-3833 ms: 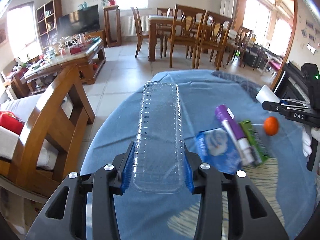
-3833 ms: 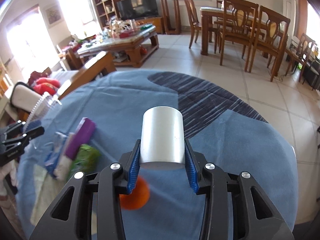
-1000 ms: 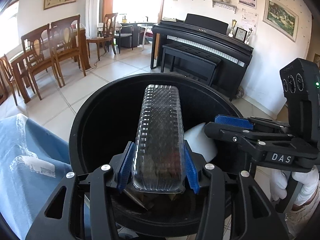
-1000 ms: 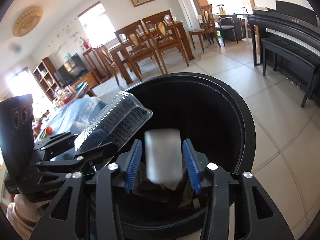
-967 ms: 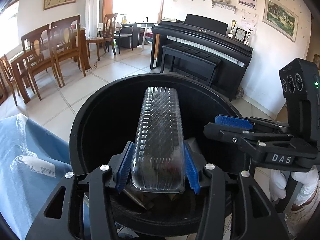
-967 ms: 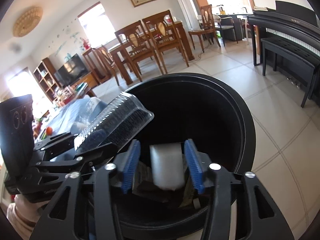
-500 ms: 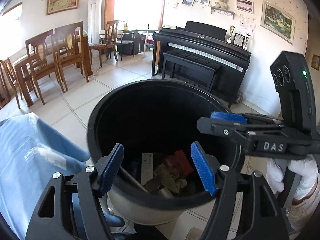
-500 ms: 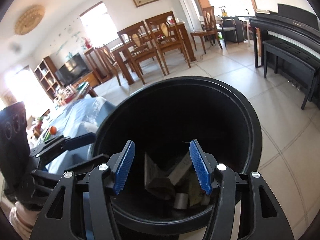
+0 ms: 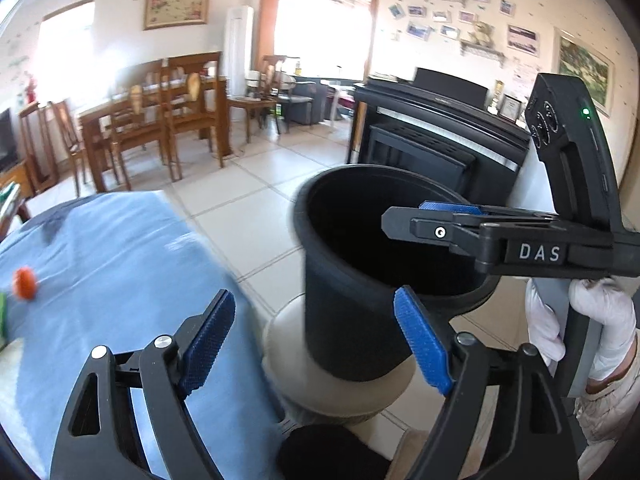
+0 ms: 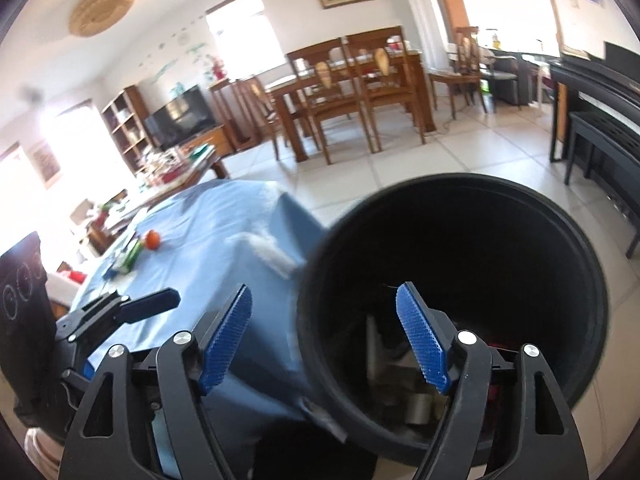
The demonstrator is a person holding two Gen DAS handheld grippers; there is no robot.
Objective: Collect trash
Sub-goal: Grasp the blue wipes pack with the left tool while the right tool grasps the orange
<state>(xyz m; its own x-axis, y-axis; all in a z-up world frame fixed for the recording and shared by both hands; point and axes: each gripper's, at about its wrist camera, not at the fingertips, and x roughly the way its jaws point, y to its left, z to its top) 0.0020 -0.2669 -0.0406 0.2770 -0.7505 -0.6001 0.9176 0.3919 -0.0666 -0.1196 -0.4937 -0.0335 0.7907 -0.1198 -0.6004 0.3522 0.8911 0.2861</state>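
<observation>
The black trash bin stands on the floor beside the blue-clothed table. My left gripper hangs in front of the bin with its jaws opening and nothing between them. My right gripper is over the bin's near rim, jaws opening and empty too. Dropped trash lies at the bottom of the bin. A small orange ball and a green packet lie on the table. Each gripper shows in the other's view: the right gripper, the left gripper.
A pale round base sits under the bin. A black piano stands behind it, and a wooden dining table with chairs farther back on the tiled floor. A gloved hand holds the right gripper.
The clear plastic tray and the grey cylinder left the jaws and dropped into the bin. Both grippers opened wide and swung back from the bin towards the table.
</observation>
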